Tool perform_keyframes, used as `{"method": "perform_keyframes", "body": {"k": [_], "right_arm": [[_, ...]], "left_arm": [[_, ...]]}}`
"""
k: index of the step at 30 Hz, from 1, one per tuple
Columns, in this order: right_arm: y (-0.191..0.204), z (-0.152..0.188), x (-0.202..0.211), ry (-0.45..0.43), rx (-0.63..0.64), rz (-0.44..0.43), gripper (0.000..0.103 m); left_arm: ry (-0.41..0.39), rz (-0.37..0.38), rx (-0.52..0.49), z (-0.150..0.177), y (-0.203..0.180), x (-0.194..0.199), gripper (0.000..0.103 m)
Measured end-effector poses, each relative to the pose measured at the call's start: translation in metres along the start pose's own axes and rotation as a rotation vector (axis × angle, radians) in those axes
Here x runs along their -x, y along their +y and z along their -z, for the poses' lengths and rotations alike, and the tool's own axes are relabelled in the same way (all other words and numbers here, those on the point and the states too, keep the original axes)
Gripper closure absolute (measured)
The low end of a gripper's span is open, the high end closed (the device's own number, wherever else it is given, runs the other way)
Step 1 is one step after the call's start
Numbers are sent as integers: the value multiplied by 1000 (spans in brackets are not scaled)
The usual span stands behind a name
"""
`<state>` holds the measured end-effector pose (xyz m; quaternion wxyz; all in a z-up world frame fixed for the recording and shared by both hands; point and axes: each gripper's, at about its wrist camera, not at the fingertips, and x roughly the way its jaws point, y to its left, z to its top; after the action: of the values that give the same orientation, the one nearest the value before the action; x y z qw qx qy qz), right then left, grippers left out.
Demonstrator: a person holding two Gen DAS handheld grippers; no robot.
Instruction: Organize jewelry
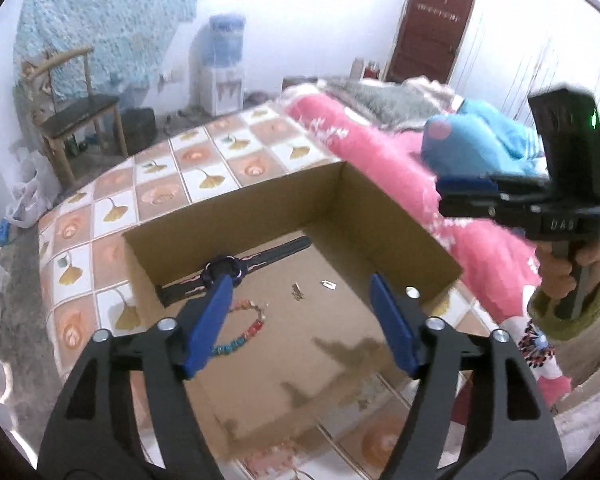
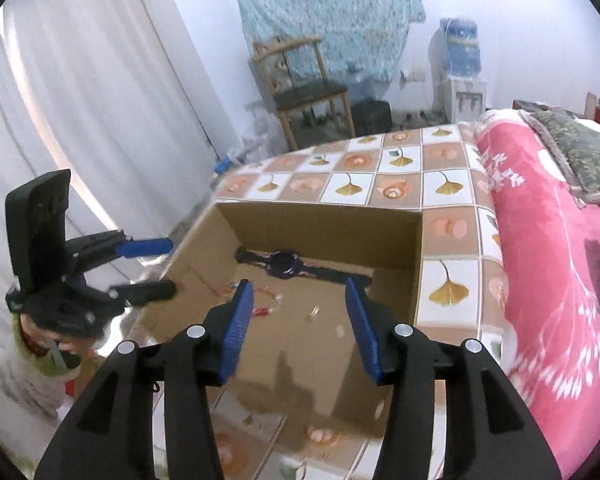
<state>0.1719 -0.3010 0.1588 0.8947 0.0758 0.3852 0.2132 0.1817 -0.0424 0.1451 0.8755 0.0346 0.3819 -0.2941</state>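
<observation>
An open cardboard box [image 1: 380,204] [image 2: 320,224] lies on a tiled-pattern bed cover. Inside it, a black wristwatch [image 1: 224,268] [image 2: 284,264] lies along the far wall. A colourful bead bracelet [image 1: 244,328] [image 2: 268,300] lies at the left. Two small metal pieces [image 1: 298,292] [image 1: 328,285] lie mid-floor; one shows in the right wrist view [image 2: 313,314]. My left gripper [image 1: 300,292] is open and empty above the box. My right gripper [image 2: 300,296] is open and empty over the box's near side. Each gripper shows in the other's view: the right [image 1: 460,192], the left [image 2: 156,268].
A pink quilt [image 1: 380,148] [image 2: 540,240] lies right of the box, with a blue soft toy [image 1: 472,136] on it. A wooden chair [image 1: 76,116] [image 2: 308,88] and a water dispenser [image 1: 222,68] [image 2: 460,68] stand by the far wall. White curtains [image 2: 80,120] hang at the left.
</observation>
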Motion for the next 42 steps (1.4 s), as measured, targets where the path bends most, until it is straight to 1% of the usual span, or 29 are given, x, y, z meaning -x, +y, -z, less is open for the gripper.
{"method": "perform_keyframes", "body": {"k": [3,5,6,7,11,14,15,21,23,26,28,30,32,35,37,40,41,42], "right_arm": [[7,32,16,-20,-3,7,56],[12,57,23,-11,-3,23,56],[13,68,24,5,-16,15,56],[12,77,25,19,-34,7,56],[9,108,25,69,-101,-31,56],[8,127,22,95,-121,-53,56],[9,133,19,108,-121,-49,56],[8,163,-10,205,-174,-48,56],[10,168,-17,221,-175,-33,56],[13,172,-26,234,-172,-19,57],[13,173,-31,240,-183,-22,61],[11,174,-36,246,-190,-12,64],[9,175,-42,253,-181,25,68],[7,175,-48,256,-168,55,74],[8,174,-51,256,-150,76,75],[9,173,-54,252,-121,91,75],[9,174,-56,254,-116,92,75],[9,174,-57,256,-113,93,75]], "left_arm": [[-46,-18,-5,21,-7,21,29],[-58,-32,-4,38,-15,28,27],[-59,-32,-2,45,-17,30,25],[-51,-28,1,53,-20,31,24],[19,6,24,83,-32,23,23],[45,43,25,102,-43,18,23],[53,42,23,107,-46,14,23],[109,-11,11,132,-55,-19,23],[126,-22,7,139,-54,-28,23],[148,-51,-27,147,-55,-42,23],[155,-58,-44,150,-59,-49,24],[169,-50,-57,153,-62,-56,27],[177,-50,-79,155,-67,-63,29],[184,-49,-114,157,-75,-70,35],[193,-42,-127,158,-78,-73,40],[207,-31,-128,157,-79,-80,51],[213,-29,-129,157,-79,-82,58],[217,-30,-130,157,-79,-84,62]]}}
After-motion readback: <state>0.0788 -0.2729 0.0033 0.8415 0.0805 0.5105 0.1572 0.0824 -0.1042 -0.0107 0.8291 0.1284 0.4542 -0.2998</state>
